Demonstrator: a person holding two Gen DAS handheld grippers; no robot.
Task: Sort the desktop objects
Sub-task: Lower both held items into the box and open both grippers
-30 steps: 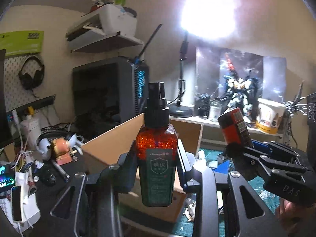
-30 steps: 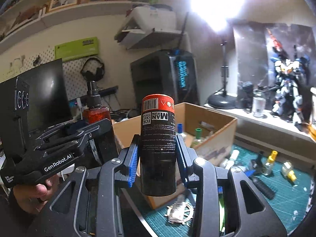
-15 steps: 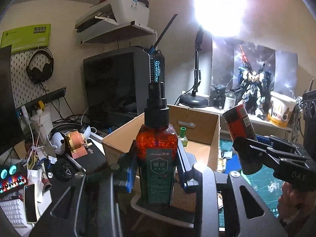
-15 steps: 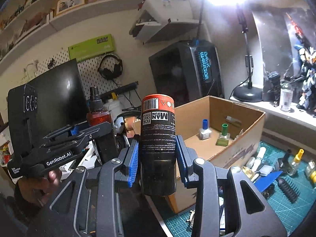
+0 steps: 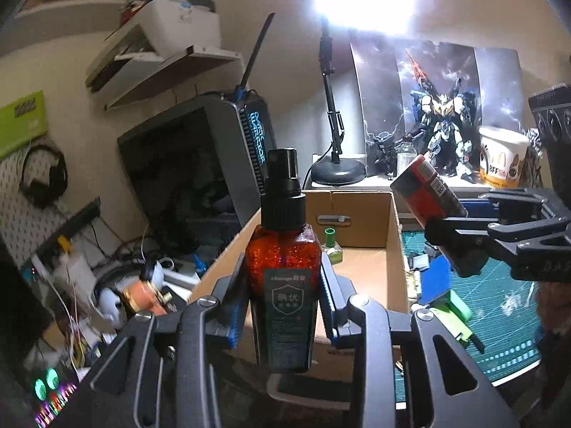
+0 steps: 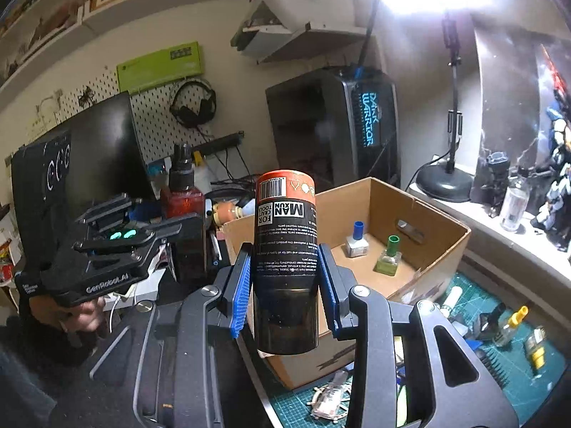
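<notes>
My left gripper (image 5: 283, 305) is shut on a red glitter spray bottle (image 5: 283, 278) with a black pump top, held upright in front of the open cardboard box (image 5: 394, 246). My right gripper (image 6: 283, 285) is shut on a black can (image 6: 285, 264) with an orange-red end, held upside down before the same box (image 6: 442, 246). The can also shows tilted in the left wrist view (image 5: 428, 192), and the spray bottle in the right wrist view (image 6: 182, 199). Inside the box stand a green-capped bottle (image 6: 389, 258) and a blue-capped bottle (image 6: 357, 240).
A dark PC case (image 6: 342, 125) stands behind the box, a lamp base (image 6: 444, 180) and a model robot (image 5: 442, 132) on the ledge to the right. Small bottles and tools lie on the green cutting mat (image 6: 514, 328). Headphones, cables and a monitor (image 6: 103, 149) crowd the left.
Both grippers have moved closer to the box and higher, so more of its inside shows. The can now leans further over in the left wrist view. Both grips are unchanged.
</notes>
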